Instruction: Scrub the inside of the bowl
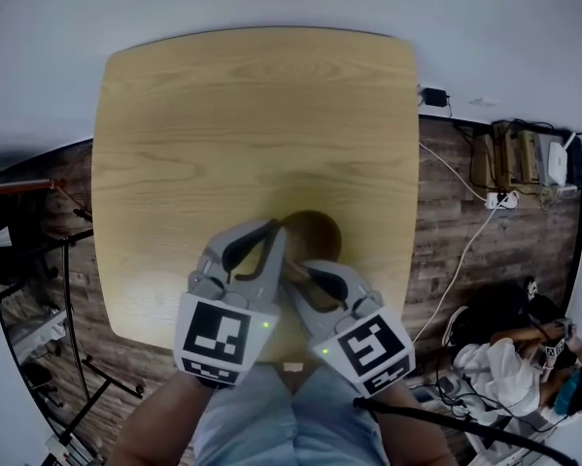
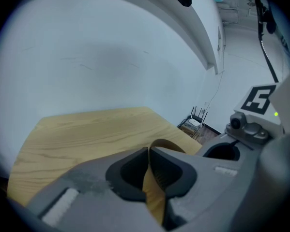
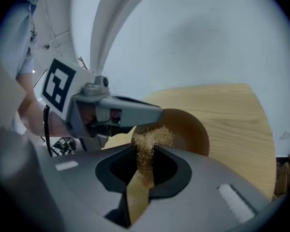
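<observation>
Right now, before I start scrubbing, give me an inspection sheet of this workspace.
Surface: wooden table, holding only the bowl.
Job's things: brown bowl near the table's front edge; fibrous scrubber.
Clutter: nothing seen on the table.
Grippers: left gripper shut on the bowl's rim; right gripper shut on the scrubber.
Cables: white cable and power strip on the floor, right of the table.
Surroundings: wood floor; a seated person at lower right.

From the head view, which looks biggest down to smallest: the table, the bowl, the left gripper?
Table, largest.
Left gripper, second, though its nearness to the camera enlarges it.
Bowl, smallest, and partly hidden.
</observation>
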Demonstrator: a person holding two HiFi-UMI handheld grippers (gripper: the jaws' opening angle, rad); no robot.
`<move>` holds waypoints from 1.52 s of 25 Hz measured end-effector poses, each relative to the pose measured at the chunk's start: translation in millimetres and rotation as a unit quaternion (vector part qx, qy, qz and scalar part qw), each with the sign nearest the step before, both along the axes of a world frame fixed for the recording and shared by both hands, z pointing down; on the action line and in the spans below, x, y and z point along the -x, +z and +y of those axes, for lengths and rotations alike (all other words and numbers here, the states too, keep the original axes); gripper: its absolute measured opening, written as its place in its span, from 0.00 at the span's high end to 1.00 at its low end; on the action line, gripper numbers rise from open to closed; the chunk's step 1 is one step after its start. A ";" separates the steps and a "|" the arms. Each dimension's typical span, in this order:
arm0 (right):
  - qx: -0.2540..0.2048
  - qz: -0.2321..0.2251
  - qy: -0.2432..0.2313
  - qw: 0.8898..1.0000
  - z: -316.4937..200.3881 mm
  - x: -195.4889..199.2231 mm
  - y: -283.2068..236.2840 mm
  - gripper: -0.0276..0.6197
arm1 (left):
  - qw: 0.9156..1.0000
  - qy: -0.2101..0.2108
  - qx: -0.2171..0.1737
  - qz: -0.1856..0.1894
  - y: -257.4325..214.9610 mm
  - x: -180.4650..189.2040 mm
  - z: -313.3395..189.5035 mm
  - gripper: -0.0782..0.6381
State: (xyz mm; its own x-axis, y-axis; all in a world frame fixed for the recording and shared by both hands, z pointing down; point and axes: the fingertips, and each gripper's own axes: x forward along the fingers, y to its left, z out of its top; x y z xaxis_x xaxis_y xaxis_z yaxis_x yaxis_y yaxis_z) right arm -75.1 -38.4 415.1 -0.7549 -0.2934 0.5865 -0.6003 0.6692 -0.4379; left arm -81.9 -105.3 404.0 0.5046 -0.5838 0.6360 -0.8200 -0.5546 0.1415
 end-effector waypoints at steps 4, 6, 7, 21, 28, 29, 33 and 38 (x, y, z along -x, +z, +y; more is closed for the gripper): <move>0.006 -0.021 -0.020 1.000 8.2 0.6 -6.4 0.86 | 1.000 -0.006 0.003 -0.009 1.9 5.4 -2.1 0.84; 0.007 -0.032 -0.023 0.999 10.2 -2.6 -13.5 0.86 | 1.000 -0.014 0.005 -0.013 3.3 9.1 -1.7 0.84; 0.009 -0.038 -0.022 0.999 11.5 -4.9 -17.6 0.86 | 1.000 -0.019 0.006 -0.015 4.3 10.9 -1.5 0.84; -0.049 -0.057 0.038 0.996 12.2 -56.3 -69.1 0.86 | 0.998 -0.045 0.020 -0.043 2.7 14.9 1.8 0.84; -0.067 -0.021 0.040 0.997 1.2 -63.9 -58.3 0.86 | 0.998 -0.036 0.018 -0.044 2.9 7.8 5.2 0.84; -0.071 -0.014 0.036 0.997 -0.8 -62.9 -55.3 0.86 | 0.998 -0.034 0.019 -0.043 3.2 6.3 5.8 0.84; -0.092 0.025 0.003 0.995 -11.4 -58.2 -41.0 0.86 | 0.999 -0.022 0.016 -0.043 2.9 -0.7 1.8 0.84; -0.118 0.074 -0.028 0.990 -27.4 -51.9 -26.5 0.86 | 0.999 0.006 0.011 -0.049 4.6 -7.3 1.8 0.84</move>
State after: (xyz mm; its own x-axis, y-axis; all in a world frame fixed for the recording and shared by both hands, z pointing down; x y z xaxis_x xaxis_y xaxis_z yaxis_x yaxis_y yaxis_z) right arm -23.2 -65.7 388.6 -0.6847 -0.3952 0.6124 -0.6055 0.7761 -0.1760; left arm -74.6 -103.5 408.6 0.4457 -0.5636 0.6955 -0.8242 -0.5615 0.0733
